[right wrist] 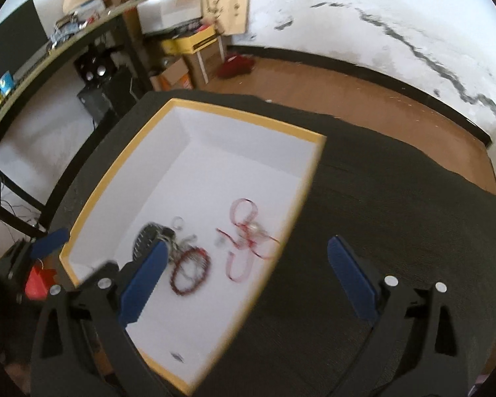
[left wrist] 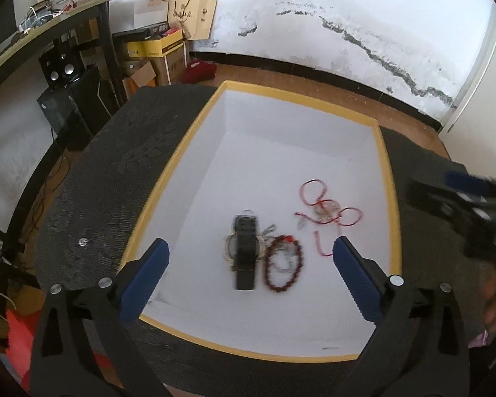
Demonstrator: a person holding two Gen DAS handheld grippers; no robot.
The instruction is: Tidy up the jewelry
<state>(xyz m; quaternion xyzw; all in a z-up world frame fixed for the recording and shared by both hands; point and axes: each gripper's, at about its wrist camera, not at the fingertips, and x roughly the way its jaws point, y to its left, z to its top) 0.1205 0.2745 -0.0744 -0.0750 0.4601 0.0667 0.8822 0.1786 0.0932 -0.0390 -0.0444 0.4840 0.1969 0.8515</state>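
Observation:
A white box with a yellow rim sits on a black table. Inside lie a black watch, a dark red bead bracelet, a thin silver chain, and a red cord necklace with a pendant. My left gripper is open and empty above the watch and bracelet. My right gripper is open and empty over the box's right rim; it also shows blurred in the left wrist view.
The black table surrounds the box. A small clear gem lies on the table left of the box. A desk with speakers, cardboard boxes and paper bags stands at the back left. Wooden floor lies beyond.

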